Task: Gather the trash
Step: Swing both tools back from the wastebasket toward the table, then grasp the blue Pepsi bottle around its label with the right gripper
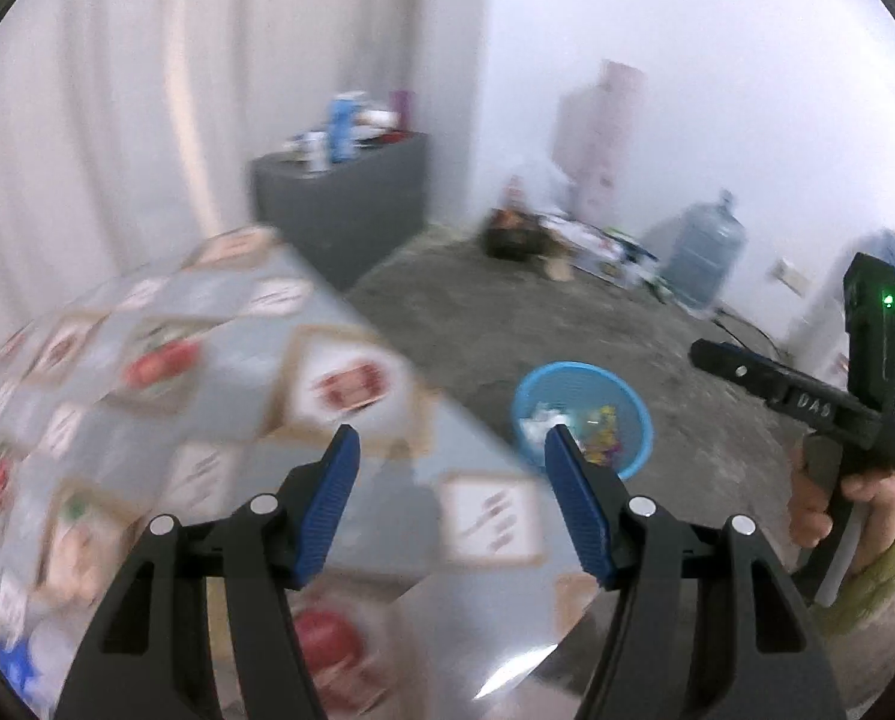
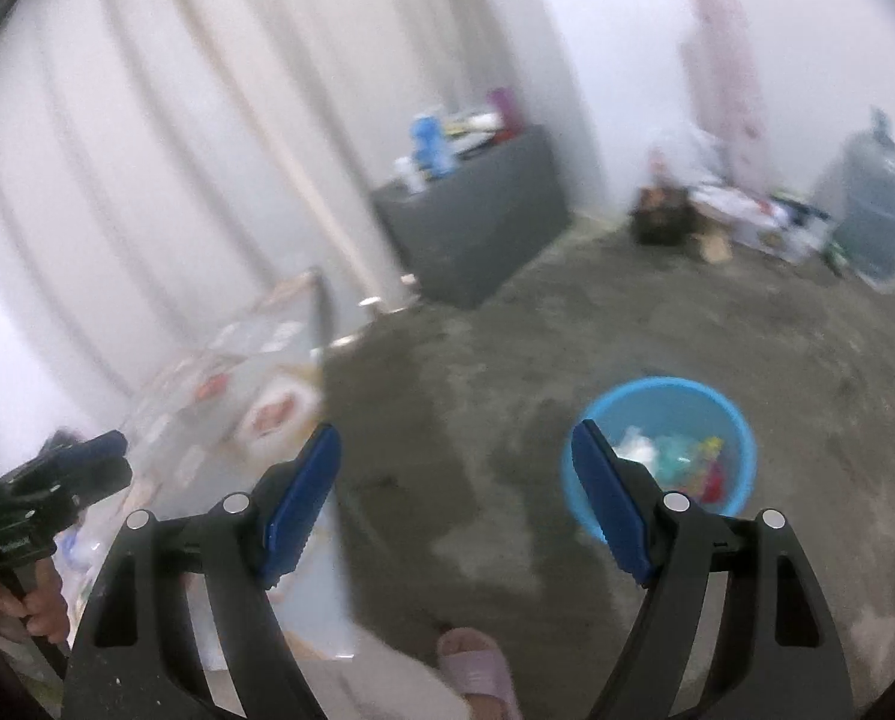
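A blue round bin (image 1: 582, 414) stands on the floor beside the table, with white paper and coloured wrappers inside; it also shows in the right wrist view (image 2: 660, 450). My left gripper (image 1: 450, 441) is open and empty, above the table's edge. My right gripper (image 2: 456, 438) is open and empty, held over the floor left of the bin. The right gripper's body (image 1: 807, 402) shows at the right of the left wrist view. The left gripper's body (image 2: 57, 474) shows at the left of the right wrist view. Both views are blurred.
A table with a patterned cloth (image 1: 165, 396) fills the left. A grey cabinet (image 1: 342, 204) with bottles on top stands by the curtain. A water jug (image 1: 705, 255) and clutter (image 1: 573, 240) lie along the far wall. A slippered foot (image 2: 477, 669) is below.
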Demonstrator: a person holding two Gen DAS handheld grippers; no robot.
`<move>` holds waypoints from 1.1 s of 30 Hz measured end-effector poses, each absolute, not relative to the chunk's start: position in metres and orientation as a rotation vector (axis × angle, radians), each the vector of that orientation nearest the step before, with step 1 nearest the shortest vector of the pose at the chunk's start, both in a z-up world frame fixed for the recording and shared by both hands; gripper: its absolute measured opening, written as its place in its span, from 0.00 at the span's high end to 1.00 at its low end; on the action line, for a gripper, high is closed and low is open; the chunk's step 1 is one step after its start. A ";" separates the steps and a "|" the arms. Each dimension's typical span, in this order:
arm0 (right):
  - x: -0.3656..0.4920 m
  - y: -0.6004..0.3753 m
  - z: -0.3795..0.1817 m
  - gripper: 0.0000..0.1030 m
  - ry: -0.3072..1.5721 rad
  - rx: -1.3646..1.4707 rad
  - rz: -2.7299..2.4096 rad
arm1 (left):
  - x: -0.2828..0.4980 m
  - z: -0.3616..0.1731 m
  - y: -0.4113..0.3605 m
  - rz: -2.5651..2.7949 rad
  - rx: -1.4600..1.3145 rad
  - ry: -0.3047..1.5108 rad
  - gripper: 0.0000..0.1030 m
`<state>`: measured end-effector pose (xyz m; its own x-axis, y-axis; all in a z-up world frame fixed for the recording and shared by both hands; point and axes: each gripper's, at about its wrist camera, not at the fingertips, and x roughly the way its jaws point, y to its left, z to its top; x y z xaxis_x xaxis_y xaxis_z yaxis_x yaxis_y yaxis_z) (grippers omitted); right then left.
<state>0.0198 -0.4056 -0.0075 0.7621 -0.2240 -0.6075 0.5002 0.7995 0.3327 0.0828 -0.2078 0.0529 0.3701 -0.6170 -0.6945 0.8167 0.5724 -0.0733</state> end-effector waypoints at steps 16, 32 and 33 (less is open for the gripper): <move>0.141 -0.231 0.018 0.27 0.643 0.234 0.093 | 0.093 0.040 0.023 -0.562 0.140 0.712 0.39; 0.225 -0.104 0.008 0.27 0.796 -0.051 0.542 | 0.114 0.011 0.091 -0.345 0.122 0.754 0.39; 0.228 -0.097 0.006 0.26 0.808 -0.064 0.563 | 0.116 0.007 0.098 -0.327 0.110 0.768 0.39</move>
